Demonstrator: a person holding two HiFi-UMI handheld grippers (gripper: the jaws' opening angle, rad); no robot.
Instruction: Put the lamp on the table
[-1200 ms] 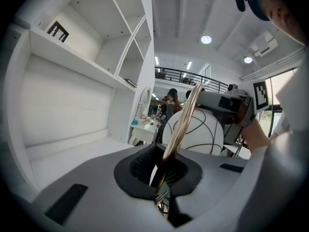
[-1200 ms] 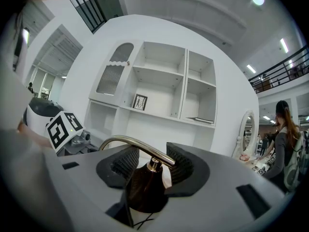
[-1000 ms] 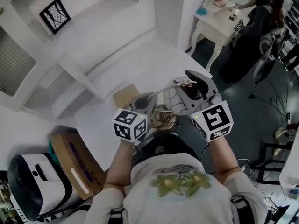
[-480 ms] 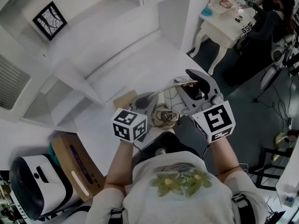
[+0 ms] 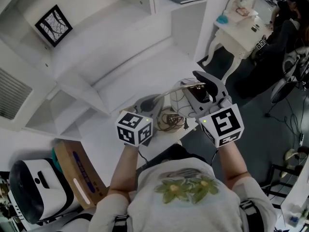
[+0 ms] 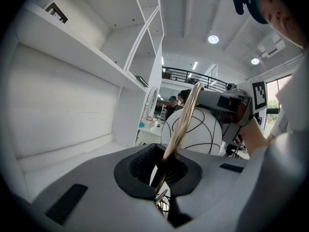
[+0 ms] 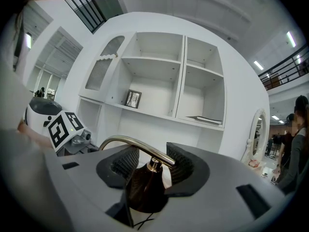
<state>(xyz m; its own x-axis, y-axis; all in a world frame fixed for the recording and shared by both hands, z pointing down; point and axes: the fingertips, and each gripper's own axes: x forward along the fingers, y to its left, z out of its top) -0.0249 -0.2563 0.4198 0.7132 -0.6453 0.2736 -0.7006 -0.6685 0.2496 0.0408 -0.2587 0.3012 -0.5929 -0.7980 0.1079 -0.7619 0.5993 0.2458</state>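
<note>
- The lamp (image 5: 176, 108) isn't set down yet, as far as can be judged. It's held in both grippers just over the near edge of the white tabletop (image 5: 154, 74), with the brass base (image 5: 169, 121) and coiled cord lowest. Whether the base touches the surface can't be told.
- So the pickup part looks done. What's left is lowering it onto the tabletop, standing it upright and letting go.
- The left gripper (image 6: 159, 170) is clamped on the curved brass stem (image 6: 179, 124), jaws nearly together around it.
- The right gripper (image 7: 149, 164) is closed on the dark cap (image 7: 145, 190) above the white globe shade (image 6: 193, 129), jaws fairly wide but pressed on either side.
- Both forearms are held out in front of the chest, close together, with the grippers pointed toward the shelving unit (image 7: 169, 81).
</note>
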